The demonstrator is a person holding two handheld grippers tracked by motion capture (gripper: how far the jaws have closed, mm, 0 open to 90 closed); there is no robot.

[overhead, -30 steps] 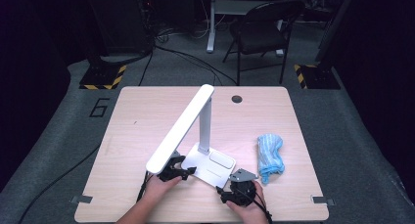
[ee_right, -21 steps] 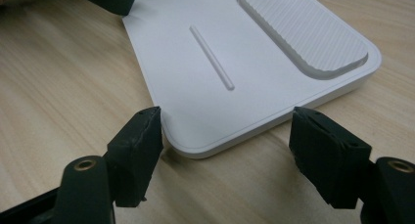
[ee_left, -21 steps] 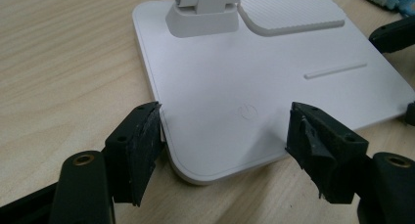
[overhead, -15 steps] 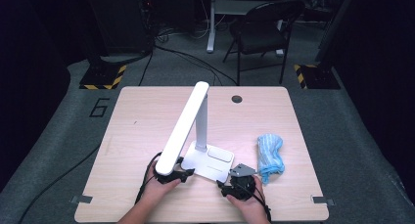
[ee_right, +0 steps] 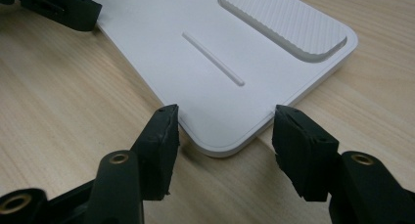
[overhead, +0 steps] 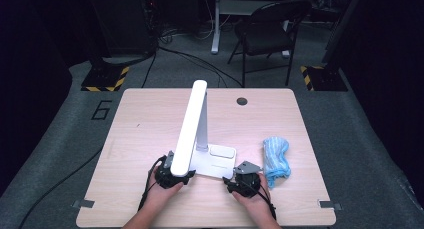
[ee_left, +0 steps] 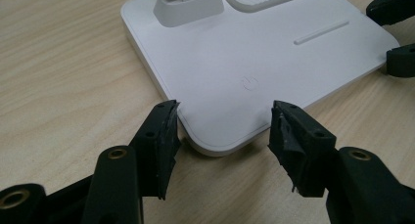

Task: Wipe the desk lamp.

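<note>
A white desk lamp stands on the table, its flat base near the front edge and its long head slanting toward me. My left gripper is at the base's near left corner, partly under the head. Its jaws have just been closing, and both pads touch that rounded corner of the base. My right gripper is at the near right corner. Its jaws have also just been closing, and its pads rest against the edges of the base.
A crumpled blue cloth lies just right of the right hand. The wooden table has a round cable hole at the back. A folding chair stands on the floor beyond. The right gripper's jaws appear across the base.
The lamp head's near end has swung to the right, now pointing more straight toward me. The right hand has edged left toward the base. The left hand has stayed put.
</note>
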